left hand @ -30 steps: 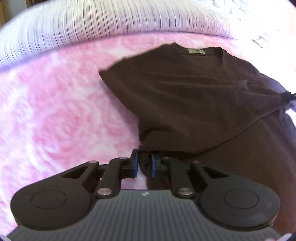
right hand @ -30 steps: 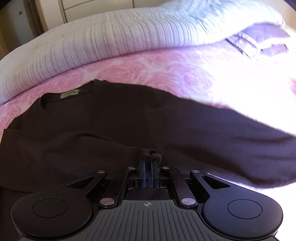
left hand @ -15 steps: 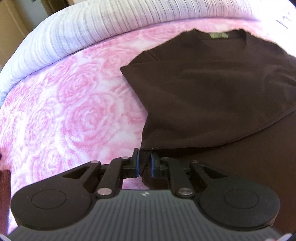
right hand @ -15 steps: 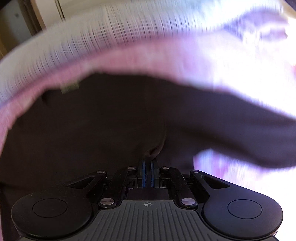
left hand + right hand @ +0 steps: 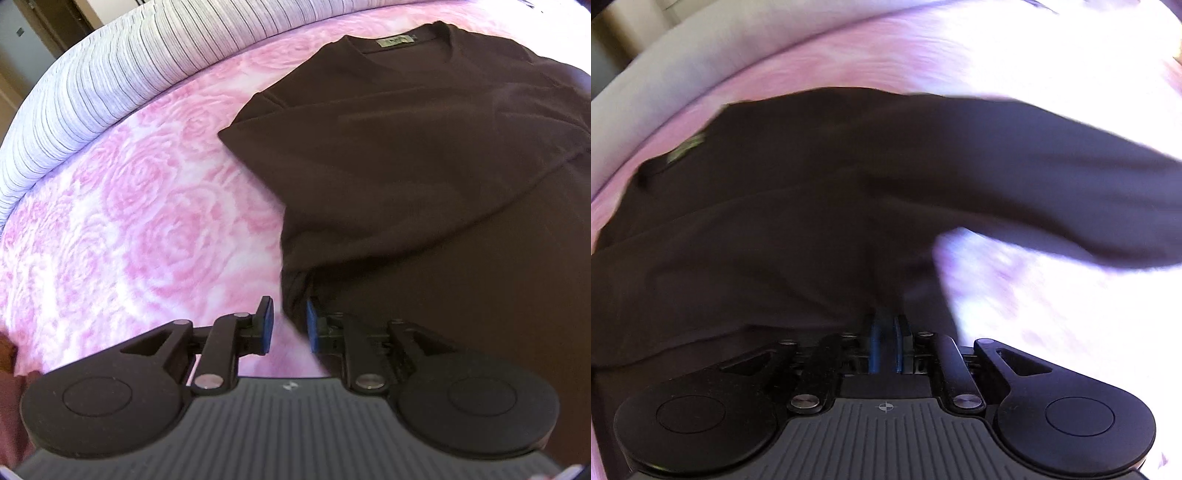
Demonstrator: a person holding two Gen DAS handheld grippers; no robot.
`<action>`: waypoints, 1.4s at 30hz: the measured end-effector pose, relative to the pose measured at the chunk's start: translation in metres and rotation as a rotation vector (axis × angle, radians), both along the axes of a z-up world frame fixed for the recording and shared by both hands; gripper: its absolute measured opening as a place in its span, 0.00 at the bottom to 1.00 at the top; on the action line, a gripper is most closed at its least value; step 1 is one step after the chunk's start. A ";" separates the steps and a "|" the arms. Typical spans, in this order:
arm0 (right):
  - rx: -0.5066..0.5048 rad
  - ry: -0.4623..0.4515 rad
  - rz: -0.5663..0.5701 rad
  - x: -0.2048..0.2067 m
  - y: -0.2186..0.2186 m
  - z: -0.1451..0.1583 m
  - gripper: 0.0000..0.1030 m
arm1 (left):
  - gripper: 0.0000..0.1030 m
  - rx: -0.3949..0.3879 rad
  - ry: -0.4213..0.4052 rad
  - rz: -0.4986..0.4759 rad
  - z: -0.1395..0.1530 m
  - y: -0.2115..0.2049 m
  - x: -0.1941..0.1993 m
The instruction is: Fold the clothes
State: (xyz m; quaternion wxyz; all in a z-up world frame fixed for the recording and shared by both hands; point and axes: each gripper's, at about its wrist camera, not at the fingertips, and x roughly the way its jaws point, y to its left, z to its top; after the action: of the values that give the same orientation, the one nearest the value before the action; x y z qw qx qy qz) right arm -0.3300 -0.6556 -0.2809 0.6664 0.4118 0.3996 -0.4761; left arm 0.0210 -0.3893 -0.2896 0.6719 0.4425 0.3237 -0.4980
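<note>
Left gripper (image 5: pixel 287 325) opening, blue pads apart, dark shirt (image 5: pixel 424 155) edge just beside the right pad, not pinched. Right gripper (image 5: pixel 885 343) opening too, narrow gap, dark cloth between; grip unclear through blur. Shirt spread on pink rose bedspread (image 5: pixel 140 221), collar toward striped bedding (image 5: pixel 110 74). Green neck label (image 5: pixel 395 41) sharp only in left view.

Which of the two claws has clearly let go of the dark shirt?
The left gripper: its blue pads stand apart and opening, the dark shirt beside one pad, pink bedspread between. The right gripper shows only a narrow gap.
</note>
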 end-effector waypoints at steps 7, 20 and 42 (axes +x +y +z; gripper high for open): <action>-0.018 -0.026 -0.146 -0.052 0.039 0.032 0.45 | 0.16 0.009 0.021 -0.029 0.018 0.019 -0.010; -0.121 -0.135 -0.494 -0.267 -0.011 0.030 0.46 | 0.18 -0.012 -0.050 -0.104 0.047 -0.048 -0.153; -0.164 -0.472 -0.732 -0.416 -0.074 -0.021 0.17 | 0.27 0.058 -0.053 -0.356 0.053 -0.157 -0.359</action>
State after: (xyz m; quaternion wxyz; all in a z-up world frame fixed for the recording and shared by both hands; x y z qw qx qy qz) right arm -0.7456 -0.7299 -0.3022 0.5570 0.5695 0.0254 -0.6039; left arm -0.3380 -0.5459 -0.2367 0.5686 0.5250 0.2366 -0.5874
